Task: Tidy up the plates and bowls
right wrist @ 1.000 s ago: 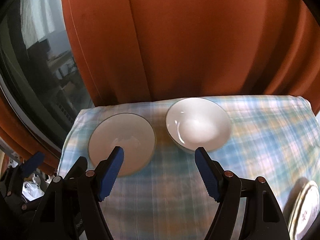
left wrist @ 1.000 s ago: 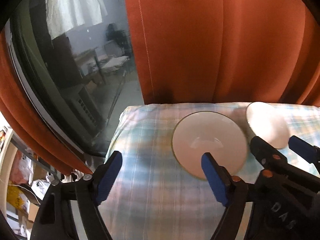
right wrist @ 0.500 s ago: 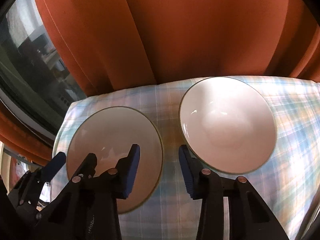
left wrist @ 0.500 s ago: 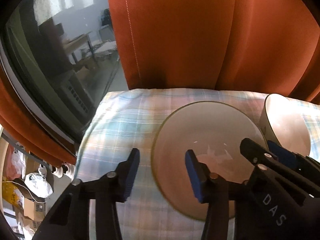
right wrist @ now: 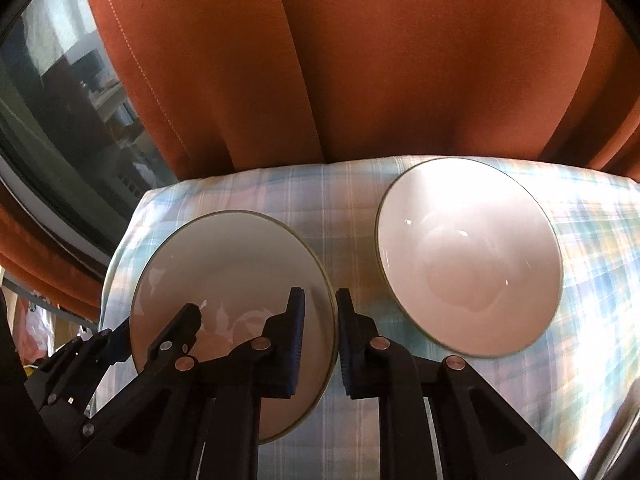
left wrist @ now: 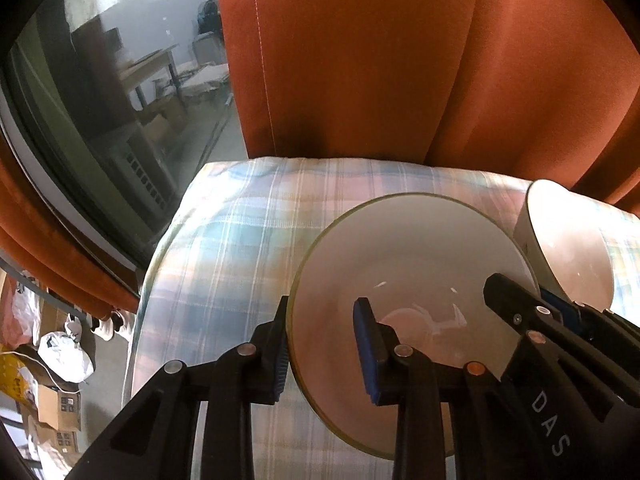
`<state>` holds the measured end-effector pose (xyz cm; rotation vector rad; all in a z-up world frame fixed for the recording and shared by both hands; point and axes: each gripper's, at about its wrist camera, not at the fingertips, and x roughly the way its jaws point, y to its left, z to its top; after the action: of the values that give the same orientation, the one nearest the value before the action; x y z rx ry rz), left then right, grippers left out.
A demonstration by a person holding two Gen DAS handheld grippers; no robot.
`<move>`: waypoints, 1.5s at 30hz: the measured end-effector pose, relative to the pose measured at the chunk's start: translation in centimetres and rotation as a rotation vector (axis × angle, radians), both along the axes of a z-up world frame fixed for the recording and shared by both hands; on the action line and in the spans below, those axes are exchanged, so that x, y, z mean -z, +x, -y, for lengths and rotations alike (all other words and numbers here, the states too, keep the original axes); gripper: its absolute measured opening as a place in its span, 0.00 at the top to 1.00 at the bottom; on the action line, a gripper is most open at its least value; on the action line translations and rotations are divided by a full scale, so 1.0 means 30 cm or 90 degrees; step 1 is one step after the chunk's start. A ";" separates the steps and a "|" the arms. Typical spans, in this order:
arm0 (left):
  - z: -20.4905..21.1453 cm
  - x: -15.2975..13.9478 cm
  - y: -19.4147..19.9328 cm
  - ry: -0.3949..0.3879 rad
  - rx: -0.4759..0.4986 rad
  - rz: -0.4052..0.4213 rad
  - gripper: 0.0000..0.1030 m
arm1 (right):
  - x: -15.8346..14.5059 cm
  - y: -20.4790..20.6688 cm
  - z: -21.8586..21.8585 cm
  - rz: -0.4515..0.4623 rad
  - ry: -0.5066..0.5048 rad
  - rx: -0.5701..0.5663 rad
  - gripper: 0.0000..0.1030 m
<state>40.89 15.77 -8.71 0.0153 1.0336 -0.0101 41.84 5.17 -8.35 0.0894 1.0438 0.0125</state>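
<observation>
Two white bowls with thin dark rims sit on a plaid cloth. The left bowl has a gripper on each side of it. My left gripper is closed on its left rim, one blue pad outside and one inside. My right gripper is closed on its right rim in the same way, and it also shows in the left wrist view. The right bowl stands free on the cloth just to the right.
The plaid cloth covers a table that ends at orange curtains behind. A dark window is at the left. Bags and boxes lie on the floor below the table's left edge.
Both grippers moved forward and down to the left bowl and narrowed from wide open until their pads pinch its opposite rims.
</observation>
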 end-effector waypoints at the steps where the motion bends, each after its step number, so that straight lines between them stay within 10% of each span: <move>1: 0.000 0.000 -0.006 0.001 0.002 -0.001 0.72 | -0.004 -0.011 0.000 -0.002 -0.001 -0.001 0.82; 22: 0.011 0.018 -0.303 0.000 0.025 -0.029 0.72 | -0.013 -0.340 0.043 -0.046 0.001 0.008 0.82; 45: 0.020 -0.041 -0.338 -0.012 0.052 -0.014 0.72 | -0.045 -0.364 0.046 -0.018 -0.020 -0.005 0.83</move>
<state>30.74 15.17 -7.49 0.0413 1.0547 -0.0946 30.93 3.80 -7.00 0.0577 1.0716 0.0017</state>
